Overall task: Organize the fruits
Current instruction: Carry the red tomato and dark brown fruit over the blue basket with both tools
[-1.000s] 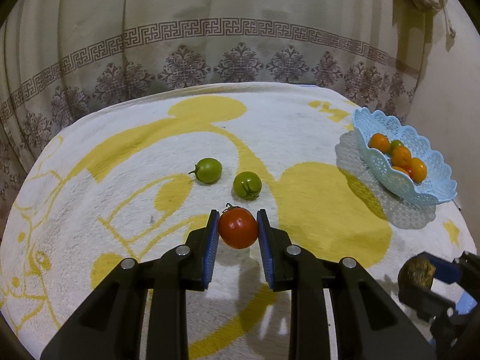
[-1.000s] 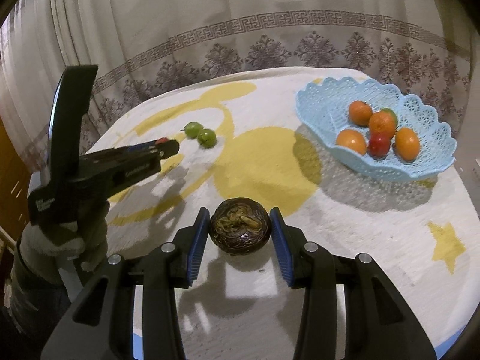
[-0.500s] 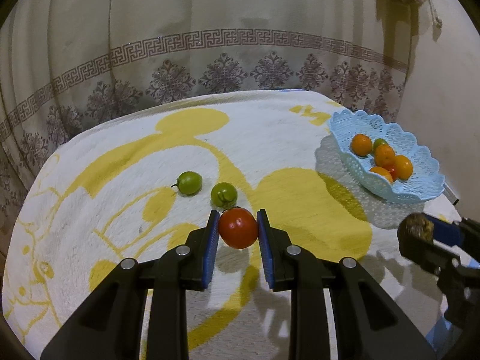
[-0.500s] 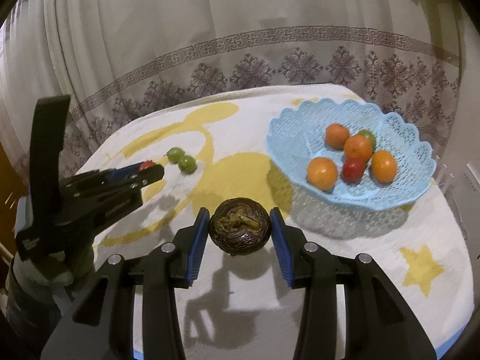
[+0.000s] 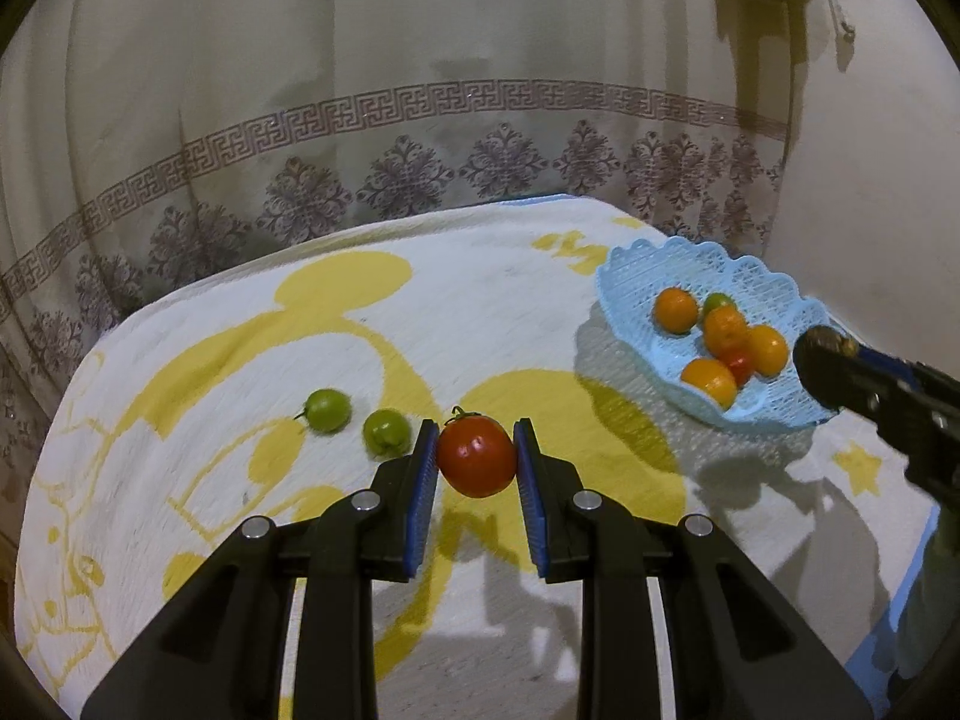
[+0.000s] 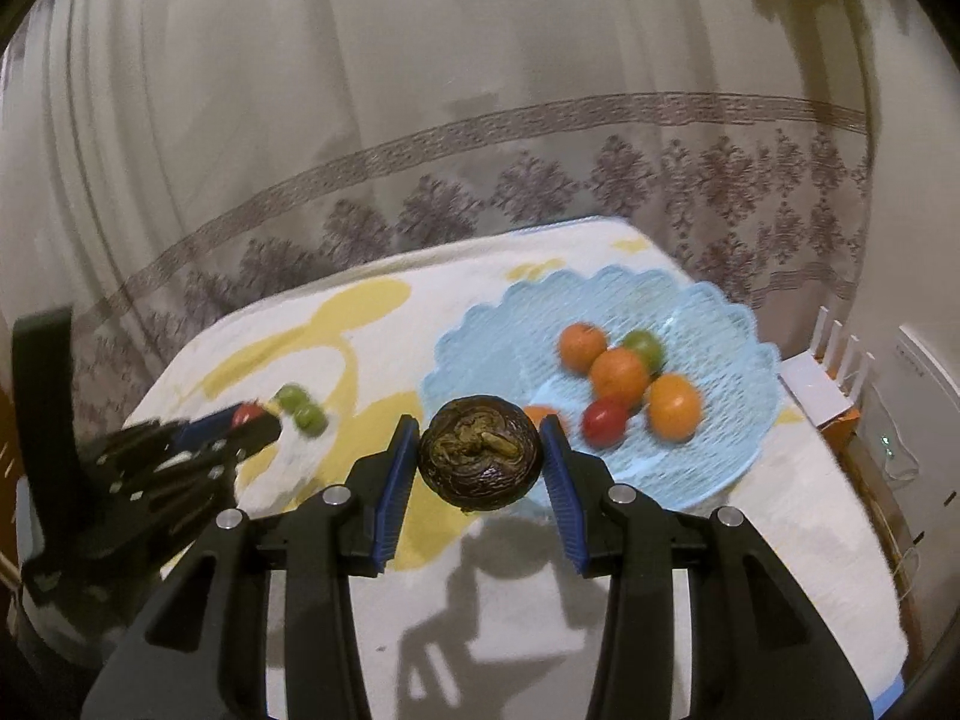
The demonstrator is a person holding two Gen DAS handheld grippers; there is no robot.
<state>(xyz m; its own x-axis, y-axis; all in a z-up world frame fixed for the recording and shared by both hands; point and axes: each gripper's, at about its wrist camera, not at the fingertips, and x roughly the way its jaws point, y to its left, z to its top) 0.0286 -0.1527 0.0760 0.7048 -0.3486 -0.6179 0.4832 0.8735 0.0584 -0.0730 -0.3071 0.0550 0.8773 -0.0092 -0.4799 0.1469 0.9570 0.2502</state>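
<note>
My left gripper (image 5: 475, 456) is shut on a red tomato (image 5: 475, 463), held above the white and yellow blanket (image 5: 480, 312). Two green fruits (image 5: 327, 411) (image 5: 387, 431) lie on the blanket just left of it. My right gripper (image 6: 479, 450) is shut on a dark wrinkled round fruit (image 6: 479, 451), lifted near the front edge of the light blue lattice basket (image 6: 492, 324). Several orange fruits, a red one and a green one lie in the basket (image 5: 774, 276). The right gripper (image 5: 822, 360) shows at the right edge of the left wrist view, beside the basket.
A patterned curtain (image 5: 420, 120) hangs behind the blanket-covered surface. A white router with antennas (image 6: 828, 372) and a white appliance (image 6: 924, 420) stand off the right edge. The left gripper (image 6: 252, 417) with its tomato shows at left in the right wrist view.
Both grippers have risen and moved toward the basket with their fruits. The basket now looks closer in both views, and the green fruits have slid to the left of the tomato.
</note>
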